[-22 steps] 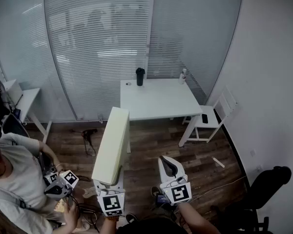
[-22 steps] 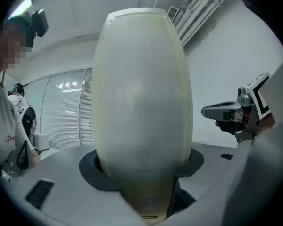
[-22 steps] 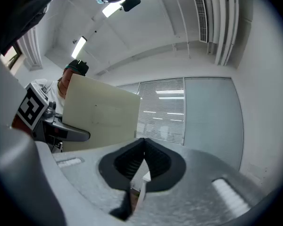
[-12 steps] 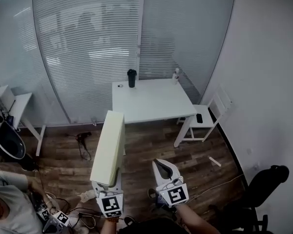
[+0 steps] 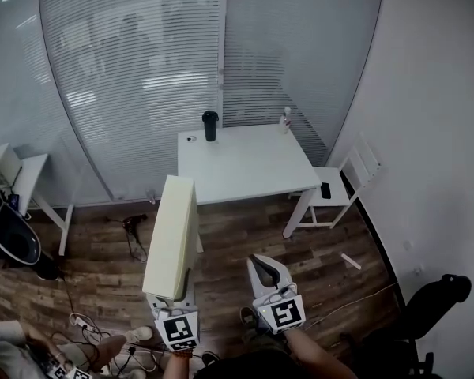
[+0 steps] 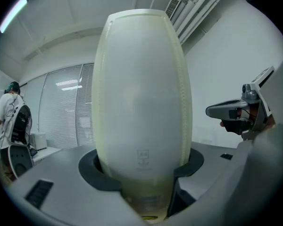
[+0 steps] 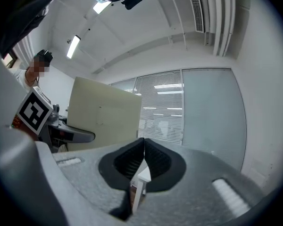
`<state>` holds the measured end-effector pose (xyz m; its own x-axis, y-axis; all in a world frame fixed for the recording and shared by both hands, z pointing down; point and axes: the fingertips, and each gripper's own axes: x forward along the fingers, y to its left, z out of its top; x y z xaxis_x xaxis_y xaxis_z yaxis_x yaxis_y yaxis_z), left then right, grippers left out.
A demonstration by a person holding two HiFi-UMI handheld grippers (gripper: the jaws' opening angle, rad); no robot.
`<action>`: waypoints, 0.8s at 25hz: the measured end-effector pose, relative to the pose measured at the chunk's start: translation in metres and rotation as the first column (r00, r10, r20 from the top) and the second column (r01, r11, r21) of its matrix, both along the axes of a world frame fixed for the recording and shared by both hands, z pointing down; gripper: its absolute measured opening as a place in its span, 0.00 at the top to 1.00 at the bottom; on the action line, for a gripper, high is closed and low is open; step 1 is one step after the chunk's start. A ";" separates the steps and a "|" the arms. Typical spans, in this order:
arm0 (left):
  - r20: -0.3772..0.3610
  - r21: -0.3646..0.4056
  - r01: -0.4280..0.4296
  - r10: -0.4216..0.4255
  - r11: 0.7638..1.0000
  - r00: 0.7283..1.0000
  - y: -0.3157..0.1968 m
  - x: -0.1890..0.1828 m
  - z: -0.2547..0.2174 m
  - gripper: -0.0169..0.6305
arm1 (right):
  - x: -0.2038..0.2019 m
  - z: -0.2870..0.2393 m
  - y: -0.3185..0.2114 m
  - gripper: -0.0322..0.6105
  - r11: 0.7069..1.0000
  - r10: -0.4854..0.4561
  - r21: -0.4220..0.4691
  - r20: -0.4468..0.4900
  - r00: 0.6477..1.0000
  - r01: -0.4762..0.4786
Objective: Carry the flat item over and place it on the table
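A pale cream flat board (image 5: 172, 237) stands on edge in my left gripper (image 5: 171, 297), which is shut on its lower end. In the left gripper view the board (image 6: 141, 98) fills the middle, squeezed between the dark jaw pads. My right gripper (image 5: 262, 268) is held beside it to the right, shut with nothing between its fingers; its ribbed pads (image 7: 142, 157) meet tip to tip. The white table (image 5: 245, 164) stands ahead by the glass wall. From the right gripper view the board (image 7: 104, 114) shows at the left.
A black cup (image 5: 210, 125) and a small bottle (image 5: 285, 118) stand at the table's far edge. A white chair (image 5: 340, 189) is right of the table. A dark office chair (image 5: 12, 239) and a small white desk (image 5: 20, 172) are at the left. Cables (image 5: 134, 227) lie on the wood floor.
The view has swung to the right and forward: the seated person at the left has slid out of sight. Both grippers and the board keep their places in front of me.
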<state>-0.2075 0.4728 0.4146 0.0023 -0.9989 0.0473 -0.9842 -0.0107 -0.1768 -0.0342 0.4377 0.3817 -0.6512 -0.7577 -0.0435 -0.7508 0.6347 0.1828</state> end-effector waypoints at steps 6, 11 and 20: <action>0.021 -0.022 0.006 -0.006 1.000 1.000 -0.040 0.015 0.002 0.54 | 0.009 0.007 -0.043 0.95 1.000 -0.011 -0.021 0.026 1.000 0.012; 0.041 -0.052 0.016 -0.014 0.999 0.999 -0.077 0.028 0.007 0.54 | 0.021 0.013 -0.085 0.95 0.999 -0.022 -0.040 0.040 0.999 0.024; 0.040 -0.073 0.061 -0.058 0.995 0.998 -0.137 0.063 0.015 0.54 | 0.062 0.023 -0.152 0.95 0.997 -0.048 -0.065 0.047 0.998 0.051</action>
